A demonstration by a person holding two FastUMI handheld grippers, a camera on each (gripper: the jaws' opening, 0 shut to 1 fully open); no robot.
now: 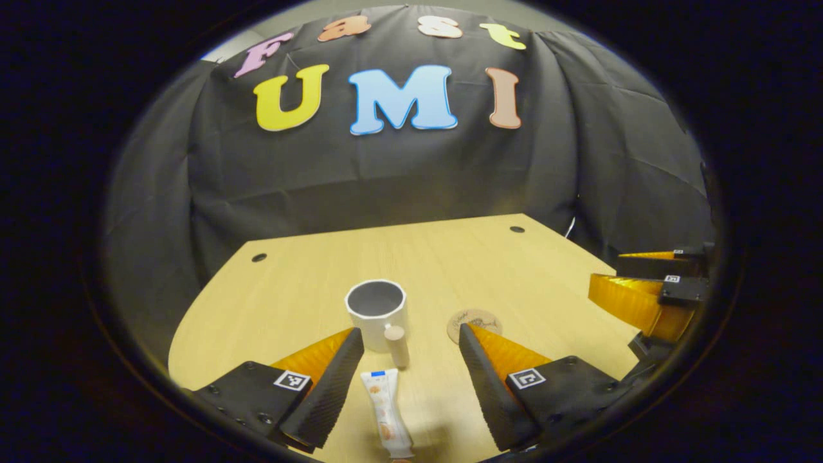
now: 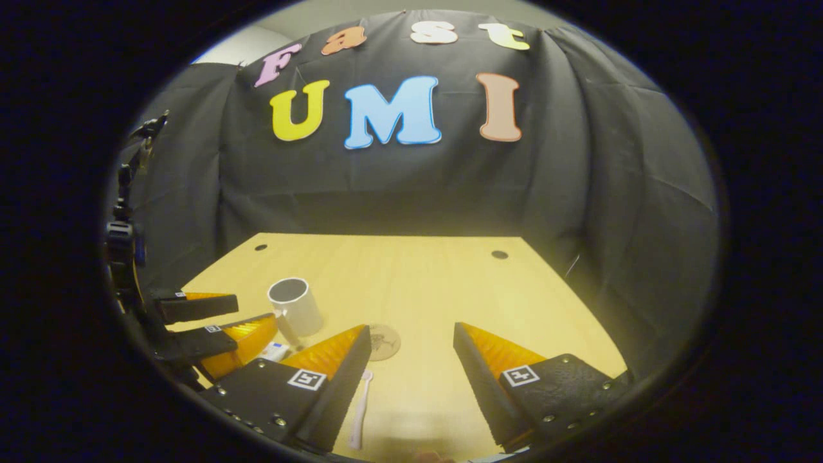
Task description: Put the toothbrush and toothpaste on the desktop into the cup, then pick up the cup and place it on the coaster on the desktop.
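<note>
While both grippers hang over the wooden desk (image 1: 450, 257), nothing is held in either one. In the left gripper view, the left gripper (image 1: 411, 347) has its two fingers spread wide. The toothpaste (image 1: 386, 411) lies flat on the desk between them, touching neither finger. Just past it stands the white cup (image 1: 376, 312), upright, with a wooden handle (image 1: 395, 344) on its near side. The round coaster (image 1: 472, 321) lies flat to the right of the cup, a little apart from it. The right gripper (image 1: 643, 289) shows at the far right edge.

In the right gripper view, the right gripper (image 2: 411, 350) is wide open too. The toothbrush (image 2: 360, 408) lies on the desk just beside its left finger. The coaster sits ahead, between the fingers.
</note>
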